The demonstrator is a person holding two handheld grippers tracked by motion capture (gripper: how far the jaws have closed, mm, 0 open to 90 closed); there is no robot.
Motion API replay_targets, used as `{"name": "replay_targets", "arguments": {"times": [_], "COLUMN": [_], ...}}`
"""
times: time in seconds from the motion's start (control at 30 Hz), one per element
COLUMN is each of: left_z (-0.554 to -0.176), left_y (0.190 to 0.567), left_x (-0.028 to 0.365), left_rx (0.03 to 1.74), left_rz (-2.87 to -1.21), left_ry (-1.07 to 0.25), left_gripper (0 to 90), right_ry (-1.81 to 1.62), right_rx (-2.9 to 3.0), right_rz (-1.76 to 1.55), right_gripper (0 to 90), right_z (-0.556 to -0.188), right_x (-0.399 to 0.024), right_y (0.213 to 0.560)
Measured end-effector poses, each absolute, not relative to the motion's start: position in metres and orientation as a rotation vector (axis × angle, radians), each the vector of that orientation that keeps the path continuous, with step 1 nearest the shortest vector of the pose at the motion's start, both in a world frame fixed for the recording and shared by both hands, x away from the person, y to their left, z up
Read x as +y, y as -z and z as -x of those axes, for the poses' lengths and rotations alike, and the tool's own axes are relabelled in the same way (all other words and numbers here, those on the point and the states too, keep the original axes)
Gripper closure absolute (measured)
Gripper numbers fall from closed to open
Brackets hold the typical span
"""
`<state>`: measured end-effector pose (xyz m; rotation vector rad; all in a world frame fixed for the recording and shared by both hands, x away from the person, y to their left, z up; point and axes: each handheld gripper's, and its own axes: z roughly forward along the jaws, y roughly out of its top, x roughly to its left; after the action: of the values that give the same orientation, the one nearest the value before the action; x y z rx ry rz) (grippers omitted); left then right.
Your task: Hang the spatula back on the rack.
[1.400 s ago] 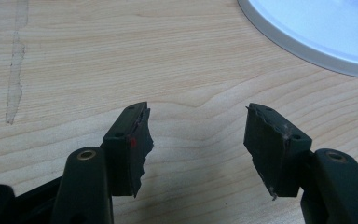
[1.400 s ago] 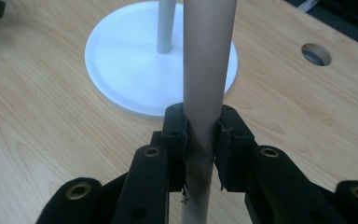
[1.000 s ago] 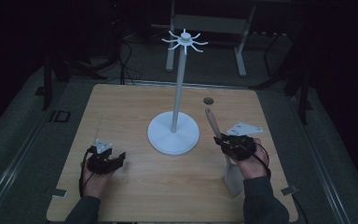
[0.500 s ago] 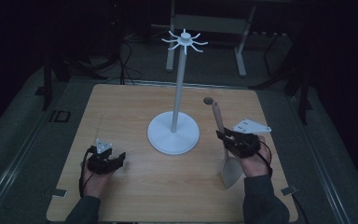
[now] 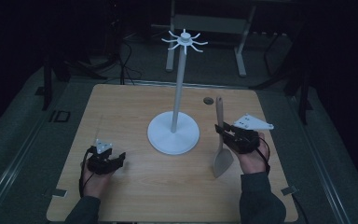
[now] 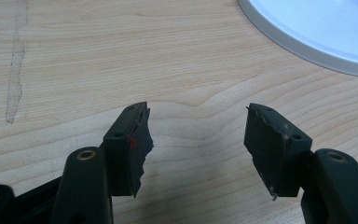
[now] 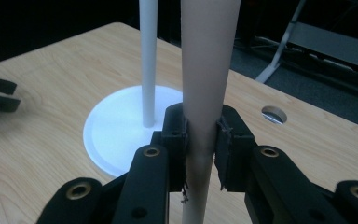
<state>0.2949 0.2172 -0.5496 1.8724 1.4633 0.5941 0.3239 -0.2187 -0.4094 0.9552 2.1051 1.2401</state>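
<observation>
A pale spatula (image 5: 222,140) stands nearly upright at the right of the table, blade down and handle up. My right gripper (image 5: 223,131) is shut on its handle (image 7: 204,93), pads pressing both sides. A white stand (image 5: 173,135) with a round base, a tall pole and hooked arms on top (image 5: 184,41) rises at the table's middle, just left of the spatula. My left gripper (image 5: 117,158) rests low at the front left, open, with bare wood between its jaws (image 6: 198,135). The base's rim (image 6: 307,46) lies beyond it.
The wooden table (image 5: 121,112) has a small round hole (image 5: 208,100) near its far edge. A strip of tape (image 6: 16,65) lies on the wood to the left of my left gripper. Dark floor, cables and a metal frame (image 5: 205,23) lie beyond the table.
My right gripper has tilted the spatula more upright and shifted slightly right. The left hand has stayed still.
</observation>
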Motion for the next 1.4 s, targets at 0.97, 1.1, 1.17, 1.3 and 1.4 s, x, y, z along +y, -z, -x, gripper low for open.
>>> {"name": "replay_targets", "arguments": {"times": [0.97, 1.1, 1.17, 1.3, 1.4], "left_z": [-0.296, -0.296, -0.296, -0.296, -0.296], "left_y": [0.549, 0.549, 0.549, 0.549, 0.549], "left_x": [0.218, 0.217, 0.218, 0.217, 0.217], "left_rx": [1.464, 1.462, 1.462, 1.462, 1.461], "left_rz": [-1.861, -1.863, -1.862, -1.862, -1.863], "left_ry": [-0.597, -0.599, -0.598, -0.598, -0.598], "left_gripper": [40.8, 40.8, 40.8, 40.8, 40.8], "right_ry": [-1.388, -1.390, -1.388, -1.396, -1.399], "right_rx": [2.011, 2.002, 2.001, 1.991, 1.993], "right_rz": [-0.941, -0.929, -0.922, -0.914, -0.906], "right_gripper": [75.3, 75.3, 75.4, 75.4, 75.4], "right_z": [-0.334, -0.335, -0.335, -0.337, -0.338], "right_x": [-0.193, -0.191, -0.190, -0.188, -0.185], "right_y": [0.386, 0.382, 0.381, 0.376, 0.372]}}
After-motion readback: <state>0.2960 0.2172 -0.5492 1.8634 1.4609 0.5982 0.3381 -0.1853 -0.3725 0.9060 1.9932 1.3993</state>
